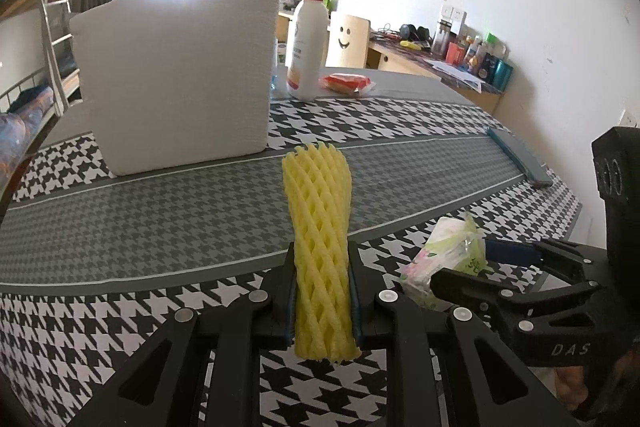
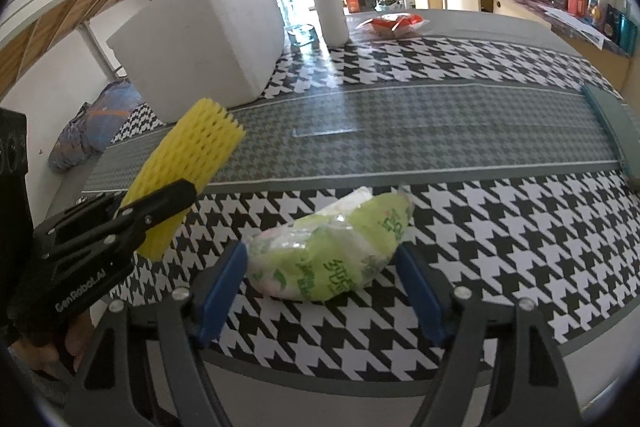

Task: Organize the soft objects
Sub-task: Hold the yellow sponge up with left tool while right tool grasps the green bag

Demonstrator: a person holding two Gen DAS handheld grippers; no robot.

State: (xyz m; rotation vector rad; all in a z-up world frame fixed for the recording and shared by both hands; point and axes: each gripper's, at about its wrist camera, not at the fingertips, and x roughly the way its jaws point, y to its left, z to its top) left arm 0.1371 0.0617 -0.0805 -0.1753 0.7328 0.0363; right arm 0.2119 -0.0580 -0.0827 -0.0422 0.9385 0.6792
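Left gripper (image 1: pixel 322 291): jaws pinching a yellow foam fruit net (image 1: pixel 318 227) at its lower half, the net standing upright and clear of the bench; in the right wrist view the same net (image 2: pixel 188 163) leans toward the far right.

Right gripper (image 2: pixel 322 293): jaws spread, one blue pad (image 2: pixel 222 291) at each side of a green-printed tissue pack (image 2: pixel 332 247); whether the pads touch the pack cannot be told. The pack lies on the near houndstooth band of the bench cover (image 2: pixel 500 227).

Tissue pack, left wrist view (image 1: pixel 444 263): just right of the net, at the right gripper's tips.

Bench, beyond the jaws: white foam box (image 1: pixel 176 79), far left, upright. White pump bottle with red top (image 1: pixel 308 39), right of the box. Red-and-orange wrapped packet (image 1: pixel 346 83), right of the bottle. Grey-green flat case (image 1: pixel 520 159), at the right edge.

Background: wooden chair back with smiley face (image 1: pixel 348 41); cluttered desk (image 1: pixel 440 63) along the right wall; bunk bed ladder (image 1: pixel 52 27), far left.
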